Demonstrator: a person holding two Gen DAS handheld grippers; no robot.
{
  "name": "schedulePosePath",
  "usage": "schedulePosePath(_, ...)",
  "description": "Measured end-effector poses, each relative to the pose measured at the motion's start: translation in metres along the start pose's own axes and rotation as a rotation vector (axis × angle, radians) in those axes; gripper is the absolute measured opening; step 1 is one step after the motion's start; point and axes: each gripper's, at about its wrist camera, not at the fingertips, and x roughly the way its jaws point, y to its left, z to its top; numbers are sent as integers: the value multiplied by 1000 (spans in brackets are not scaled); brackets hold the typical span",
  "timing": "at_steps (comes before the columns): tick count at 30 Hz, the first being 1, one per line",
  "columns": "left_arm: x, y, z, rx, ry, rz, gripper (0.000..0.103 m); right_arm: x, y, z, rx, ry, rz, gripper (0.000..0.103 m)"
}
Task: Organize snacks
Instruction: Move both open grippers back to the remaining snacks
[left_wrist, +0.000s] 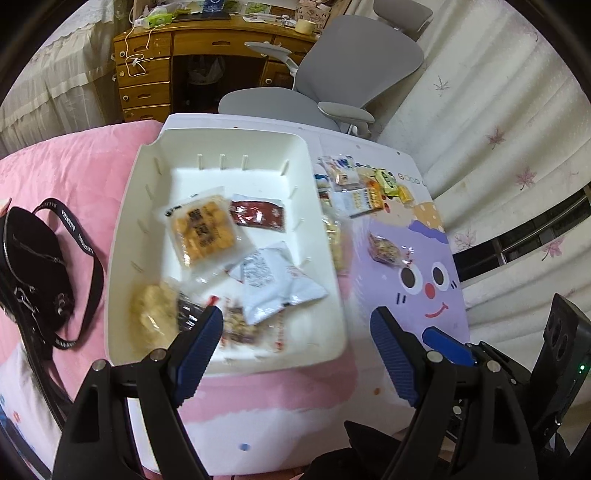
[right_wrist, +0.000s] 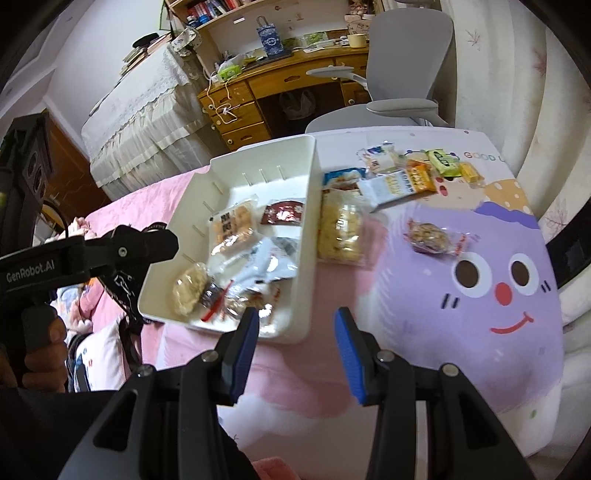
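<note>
Left wrist view only: a black bag (left_wrist: 35, 269) with a lettered strap lies on the pink bedding, far left of the jaws. Left gripper (left_wrist: 297, 326) has jaws spread wide, nothing between them, over the near edge of the white tray (left_wrist: 144, 206). Ahead of the left jaw, inside the tray: orange cracker pack (left_wrist: 202, 230), dark red packet (left_wrist: 258, 215), silver pouch (left_wrist: 275, 282); the packs nearest the jaw tip are smeared, kind unclear. Past the right jaw, on the cartoon-face surface (left_wrist: 432, 291), one wrapped nut snack (left_wrist: 386, 248), and beyond it a pile of loose snacks (left_wrist: 365, 192). The other gripper's blue pad just peeks in at the right edge.

Right wrist view only: a hand (right_wrist: 35, 354) gripping the left tool's handle at far left, shelves with books over the desk, and a pale rice cracker pack (right_wrist: 340, 232) lying just outside the tray's right wall, which the left view shows only blurred. Right gripper (right_wrist: 295, 325) has jaws partly apart, empty, near the tray's (right_wrist: 310, 206) front corner. Green packet (right_wrist: 445, 160) sits far ahead right; the printed "GOOD" is cut off there.
</note>
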Motion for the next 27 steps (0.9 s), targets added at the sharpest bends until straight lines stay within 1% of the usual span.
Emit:
schedulePosePath(11, 21, -77, -24, -105, -3, 59, 81, -21, -74, -4, -110, 51, 29, 43)
schedulePosePath(16, 39, -103, -31, -188, 10, 107, 81, -22, -112, -5, -154, 76, 31, 43)
schedulePosePath(18, 47, -111, -32, -223, 16, 138, 81, -22, -126, -4, -170, 80, 30, 43)
schedulePosePath(22, 58, -123, -29, -293, 15, 176, 81, -21, -148, -3, -208, 75, 20, 43)
schedulePosePath(27, 68, -134, -14, -373, -1, 217, 82, -15, -165, -2, -269, 70, 1, 43)
